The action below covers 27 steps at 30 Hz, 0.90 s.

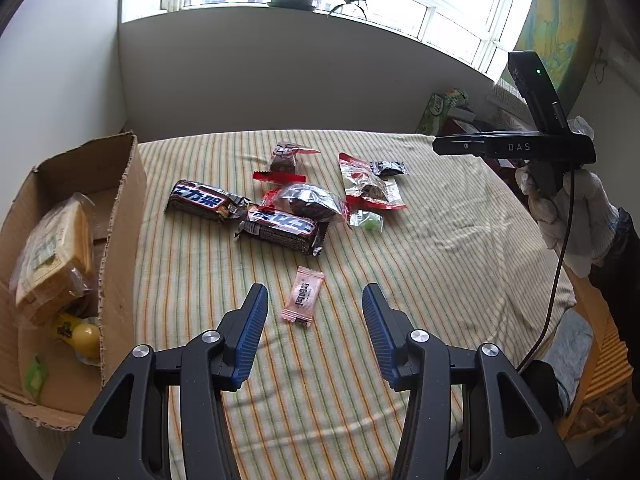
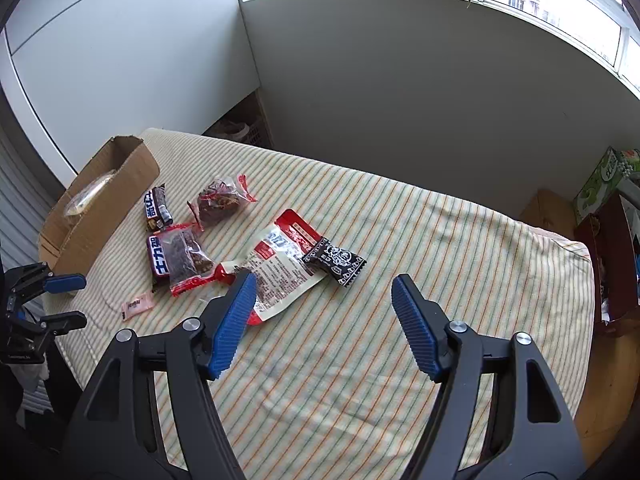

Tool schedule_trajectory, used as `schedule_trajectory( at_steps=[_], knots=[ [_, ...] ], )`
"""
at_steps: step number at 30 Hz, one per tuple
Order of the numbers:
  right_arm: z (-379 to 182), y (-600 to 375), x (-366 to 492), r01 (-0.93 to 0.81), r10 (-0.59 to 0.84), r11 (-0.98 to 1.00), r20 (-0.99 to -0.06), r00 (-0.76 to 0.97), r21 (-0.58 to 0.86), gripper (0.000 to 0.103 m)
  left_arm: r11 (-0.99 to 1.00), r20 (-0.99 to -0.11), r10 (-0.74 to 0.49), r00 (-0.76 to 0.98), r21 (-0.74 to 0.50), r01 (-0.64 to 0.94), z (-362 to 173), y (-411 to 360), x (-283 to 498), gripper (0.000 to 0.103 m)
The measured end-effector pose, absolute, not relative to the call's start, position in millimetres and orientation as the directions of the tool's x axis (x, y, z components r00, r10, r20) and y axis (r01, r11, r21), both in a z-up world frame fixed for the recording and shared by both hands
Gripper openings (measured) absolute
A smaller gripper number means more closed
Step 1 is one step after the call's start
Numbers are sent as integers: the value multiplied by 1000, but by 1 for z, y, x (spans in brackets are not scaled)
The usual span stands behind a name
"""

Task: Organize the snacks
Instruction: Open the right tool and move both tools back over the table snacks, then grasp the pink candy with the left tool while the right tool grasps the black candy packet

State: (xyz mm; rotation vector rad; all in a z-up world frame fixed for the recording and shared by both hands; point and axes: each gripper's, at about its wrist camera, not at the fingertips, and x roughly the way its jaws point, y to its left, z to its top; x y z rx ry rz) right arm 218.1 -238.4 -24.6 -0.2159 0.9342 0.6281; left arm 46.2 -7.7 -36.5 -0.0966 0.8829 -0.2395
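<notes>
Looks like the pick-up step: left tool [image 1: 315, 314] is spread wide, empty, hovering over the small pink candy wrapper [image 1: 303, 295] on the striped worktop [image 1: 440, 248]. Right tool [image 2: 324, 322] is spread too, empty. Next: drop, pinch, carry to the brown cardboard box [image 1: 120, 208] at 9 o'clock.

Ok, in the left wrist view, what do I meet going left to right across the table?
cardboard box → left chocolate bar → pink candy → green candy → right gripper

red-and-white pouch [image 2: 280, 268] partly behind right gripper [image 2: 322, 294] finger; cardboard box [image 1: 120, 208] cut off at left edge
</notes>
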Motion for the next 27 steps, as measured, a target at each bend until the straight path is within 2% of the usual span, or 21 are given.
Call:
schedule_trajectory(
  at_steps=[8,11,15,26,27],
  knots=[
    [-55,-220,232,-669,354,744,-841,409,-12,69,974,-789,-226,572,-165,157,-57,-16,60,48],
    [-61,-210,239,-693,346,720,-849,400,-34,60,975,-798,-221,561,-163,153,-64,-18,66,40],
    [-70,-195,249,-715,324,696,-860,395,-66,58,975,-807,-217,549,-156,156,-70,-19,72,35],
    [-87,-175,262,-738,312,671,-873,374,-76,57,980,-829,-191,526,-127,155,-82,-21,81,35],
    [-87,-175,262,-738,314,671,-874,371,-72,52,979,-828,-192,527,-127,157,-82,-21,81,35]
  ],
)
